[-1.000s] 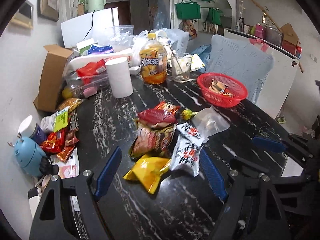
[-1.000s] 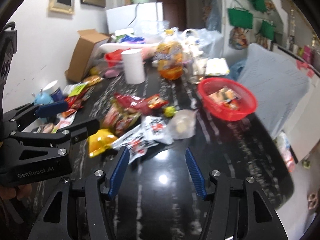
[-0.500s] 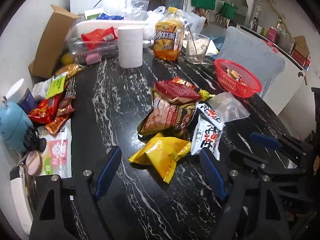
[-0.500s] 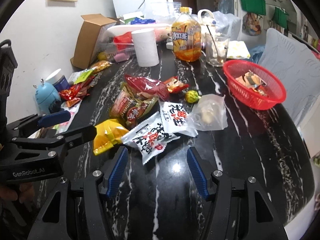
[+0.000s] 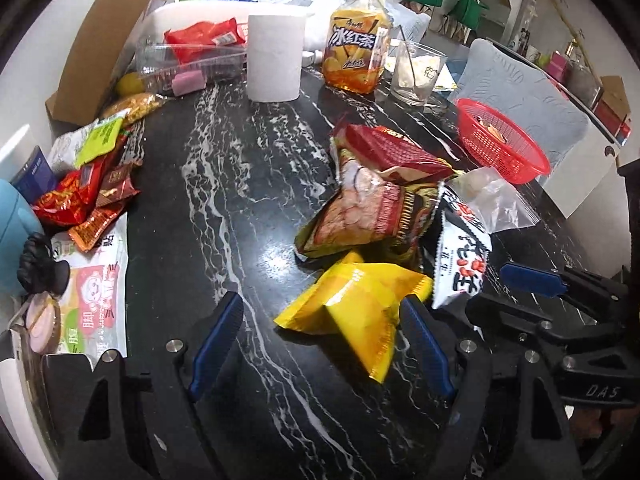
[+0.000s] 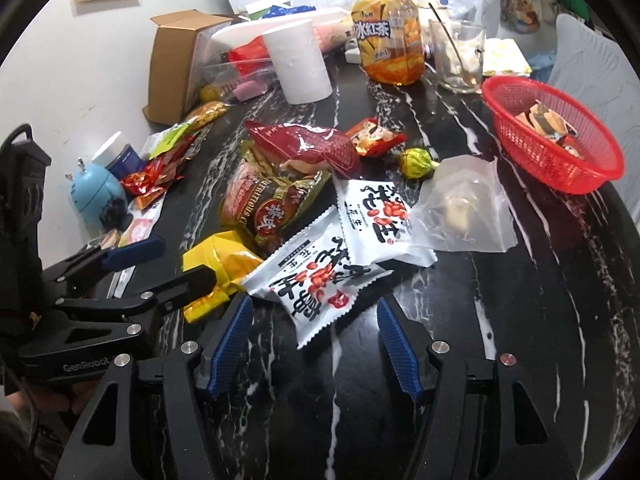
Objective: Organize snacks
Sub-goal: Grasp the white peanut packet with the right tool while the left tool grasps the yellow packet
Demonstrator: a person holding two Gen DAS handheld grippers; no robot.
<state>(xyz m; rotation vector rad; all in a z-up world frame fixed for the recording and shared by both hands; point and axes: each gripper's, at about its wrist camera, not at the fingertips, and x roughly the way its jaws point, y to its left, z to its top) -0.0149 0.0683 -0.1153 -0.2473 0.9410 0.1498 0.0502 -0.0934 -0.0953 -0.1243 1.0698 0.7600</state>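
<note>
Task looks barely started, judging by the layout: the red basket [image 6: 556, 168] at the right edge of the counter [image 6: 520, 320] holds only a few small wrapped bits, while most snacks lie loose in a heap mid-counter. A second lot of small packets [image 5: 86, 196] is strewn along the wall side. So nearly everything is left to sort (where it's meant to go isn't certain; the basket is my guess).

Left claw [image 5: 320, 344] is released, jaws wide, nothing between the pads; it hangs over the yellow packet [image 5: 360, 312], which lies flat on the counter just ahead of it. Right claw [image 6: 312, 344] has jaws opening, empty too, w/ the corner of the near white peanut packet [image 6: 316, 280] pointing into the gap but not pinched. A second white peanut packet [image 6: 376, 216] overlaps it from behind.

Materials: yellow packet is glossy foil, creased and puffed, crimped ends; likely slippery. White packets are matte-ish film w/ sawtooth edges, flat and limp. Big brown-red bag [image 6: 272, 208] is crinkly foil, bulky, w/ a dark red bag [image 6: 304, 144] lying across its top. Clear plastic bag [image 6: 460, 208] is thin, floppy, a pale lump inside. A small round foil-wrapped sweet [image 6: 416, 160] sits near it, apt to roll. Basket is rigid plastic mesh, round, shallow. Counter is polished black stone w/ white veins, reflective.
</note>
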